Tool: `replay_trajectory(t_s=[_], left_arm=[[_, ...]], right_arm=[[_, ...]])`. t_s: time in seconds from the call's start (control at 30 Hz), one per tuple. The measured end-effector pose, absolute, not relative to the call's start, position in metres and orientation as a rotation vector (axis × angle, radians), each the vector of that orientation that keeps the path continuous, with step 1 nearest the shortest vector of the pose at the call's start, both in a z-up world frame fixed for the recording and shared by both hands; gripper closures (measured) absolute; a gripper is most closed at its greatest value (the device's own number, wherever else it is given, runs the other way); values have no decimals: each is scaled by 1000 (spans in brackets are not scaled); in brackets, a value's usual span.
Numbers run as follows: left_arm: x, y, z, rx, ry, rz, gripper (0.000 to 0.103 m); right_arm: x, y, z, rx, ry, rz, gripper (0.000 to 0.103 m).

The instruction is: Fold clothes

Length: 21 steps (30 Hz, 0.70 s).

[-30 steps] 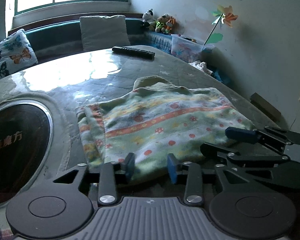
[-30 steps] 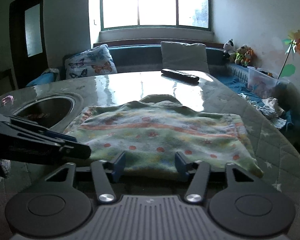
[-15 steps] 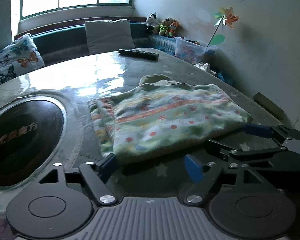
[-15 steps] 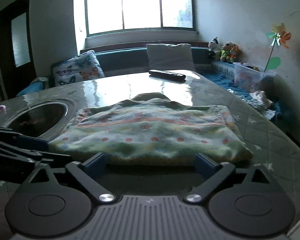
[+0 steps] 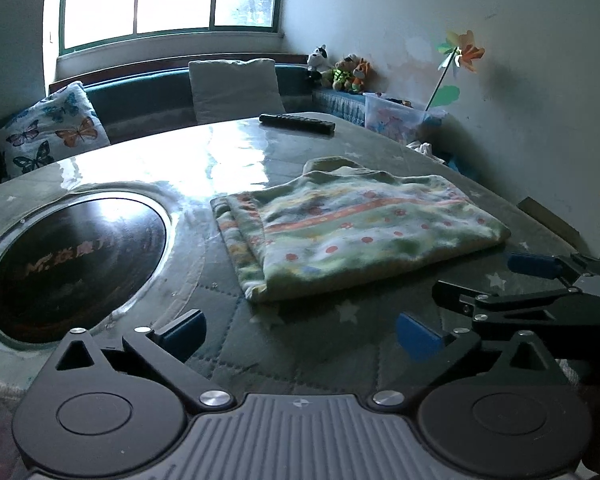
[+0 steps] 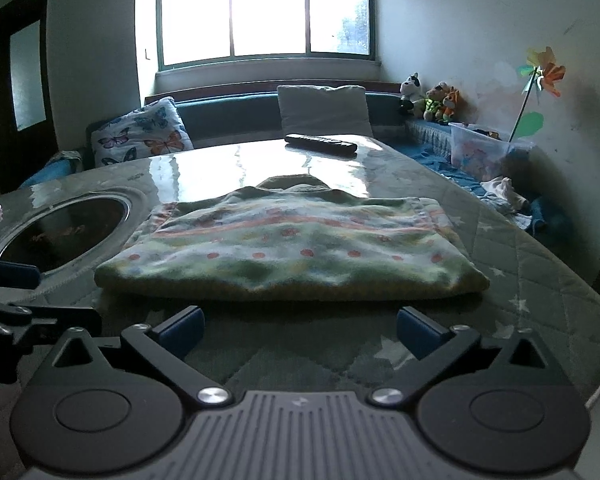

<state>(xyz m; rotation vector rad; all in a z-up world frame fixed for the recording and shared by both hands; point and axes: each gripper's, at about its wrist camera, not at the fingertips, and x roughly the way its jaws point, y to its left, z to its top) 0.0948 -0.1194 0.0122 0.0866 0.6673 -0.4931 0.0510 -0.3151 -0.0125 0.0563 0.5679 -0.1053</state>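
Note:
A folded fleece garment [image 5: 352, 232] with green, orange and dotted stripes lies flat on the quilted table [image 5: 324, 344]; it also shows in the right wrist view [image 6: 292, 252]. My left gripper [image 5: 300, 334] is open and empty, a short way in front of the garment's near left corner. My right gripper [image 6: 300, 330] is open and empty, just in front of the garment's near edge, not touching it. The right gripper shows at the right of the left wrist view [image 5: 540, 280]. The left gripper shows at the left edge of the right wrist view [image 6: 8, 292].
A round dark inset hob [image 5: 72, 264] sits in the table to the left of the garment. A black remote [image 5: 296, 122] lies at the table's far edge. Cushions [image 5: 232, 88] line a bench under the window. A plastic box [image 5: 396, 120] and a wall stand at the right.
Both grippers opened from nearly closed at the garment's near edge and pulled back from it. The garment now lies free on the table.

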Motion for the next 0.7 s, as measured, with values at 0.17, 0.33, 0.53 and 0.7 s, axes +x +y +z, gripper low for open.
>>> replay_trajectory(t_s=[0.17,0.33,0.53,0.7], left_arm=[[88,-113,11,83,663,-483,0],[82,-108,10,82,657,-471,0],[77,-105,6,79,666,-471,0],[72,-106,4,83,669,-472,0]], right_arm=[[46,-311,-14,50,570,-124,0],[42,-310,-17,57,571,-152,0],[37,-308,-19,69,573,-172,0],[34,-307,-19,76,572,-182,0]])
